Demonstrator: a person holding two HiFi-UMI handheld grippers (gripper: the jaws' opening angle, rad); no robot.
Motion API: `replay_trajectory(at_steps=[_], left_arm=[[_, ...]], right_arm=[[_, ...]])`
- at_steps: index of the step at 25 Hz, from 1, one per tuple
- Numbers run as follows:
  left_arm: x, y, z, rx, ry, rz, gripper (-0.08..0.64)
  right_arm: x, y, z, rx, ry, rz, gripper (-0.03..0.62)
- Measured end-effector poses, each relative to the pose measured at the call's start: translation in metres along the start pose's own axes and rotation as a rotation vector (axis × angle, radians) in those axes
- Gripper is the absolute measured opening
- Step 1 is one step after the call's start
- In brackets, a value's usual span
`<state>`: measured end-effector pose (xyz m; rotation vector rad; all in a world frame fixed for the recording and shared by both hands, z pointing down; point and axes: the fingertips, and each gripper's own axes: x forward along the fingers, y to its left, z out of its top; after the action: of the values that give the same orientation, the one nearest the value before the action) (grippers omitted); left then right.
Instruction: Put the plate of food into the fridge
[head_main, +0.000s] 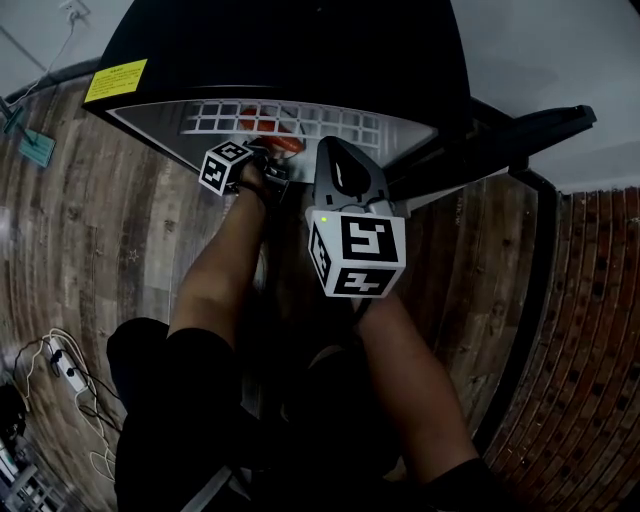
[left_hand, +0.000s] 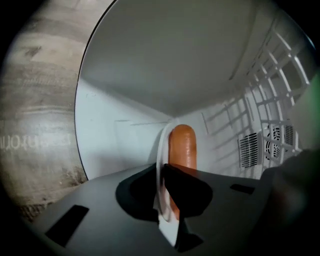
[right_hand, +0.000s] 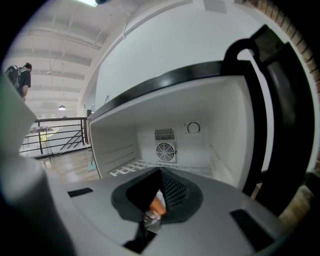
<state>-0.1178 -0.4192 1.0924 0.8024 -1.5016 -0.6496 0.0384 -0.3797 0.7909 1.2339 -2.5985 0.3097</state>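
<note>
White plate (left_hand: 162, 145), stiff and probably slick, with a sausage (left_hand: 183, 142) loose on it: I judge it must stay level. My left gripper (left_hand: 163, 176) is clamped on its rim, and my right gripper (right_hand: 158, 195) likewise. The plate is inside the fridge (right_hand: 116, 137) mouth, over the wire shelf (head_main: 330, 122).

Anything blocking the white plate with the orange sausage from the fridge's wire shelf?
Nothing visible. The black fridge door stands open, the white wire shelf looks bare, and the white plate with the orange sausage, clamped in the left gripper, is inside the cavity.
</note>
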Motion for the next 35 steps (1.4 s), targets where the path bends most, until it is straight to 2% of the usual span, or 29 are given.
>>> replay_trajectory(at_steps=[5,10,12,17,19,20,21,24,27,29,32,35], left_arm=[[-0.002,-0.004,0.002,0.229,0.032,0.051,0.035],[-0.005,-0.008,0.008,0.603,0.021,0.126,0.088],[-0.014,-0.007,0.006,0.729,-0.008,0.158,0.117],[-0.034,0.000,0.035,0.970,-0.177,0.241,0.143],[-0.045,-0.004,0.041,1.023,-0.208,0.230,0.121],[-0.050,-0.006,0.041,1.030,-0.212,0.209,0.021],[-0.055,-0.007,0.039,1.030,-0.210,0.176,-0.003],[-0.073,-0.017,0.031,1.037,-0.173,0.056,-0.003],[-0.101,-0.041,0.018,1.102,-0.141,-0.067,-0.003],[-0.130,-0.062,0.009,1.136,-0.138,-0.147,-0.003],[-0.176,-0.093,0.007,1.166,-0.169,-0.205,-0.003],[-0.224,-0.129,0.009,1.206,-0.197,-0.231,-0.003]], right_arm=[[0.007,0.000,-0.007,-0.006,0.019,0.000,0.006],[0.010,0.002,-0.006,0.020,0.023,0.004,0.006],[0.011,0.005,-0.009,0.024,0.037,0.012,0.006],[0.015,0.012,-0.013,0.004,0.055,0.025,0.006],[0.016,0.011,-0.013,0.007,0.052,0.021,0.006],[0.017,0.011,-0.013,0.012,0.052,0.016,0.006],[0.018,0.010,-0.014,0.016,0.054,0.011,0.006],[0.021,0.013,-0.015,0.011,0.058,0.009,0.006],[0.024,0.015,-0.016,0.011,0.059,0.007,0.006],[0.026,0.015,-0.016,0.049,0.056,0.003,0.006],[0.029,0.026,-0.011,0.115,0.043,0.036,0.006],[0.027,0.050,-0.002,0.100,0.030,0.106,0.006]])
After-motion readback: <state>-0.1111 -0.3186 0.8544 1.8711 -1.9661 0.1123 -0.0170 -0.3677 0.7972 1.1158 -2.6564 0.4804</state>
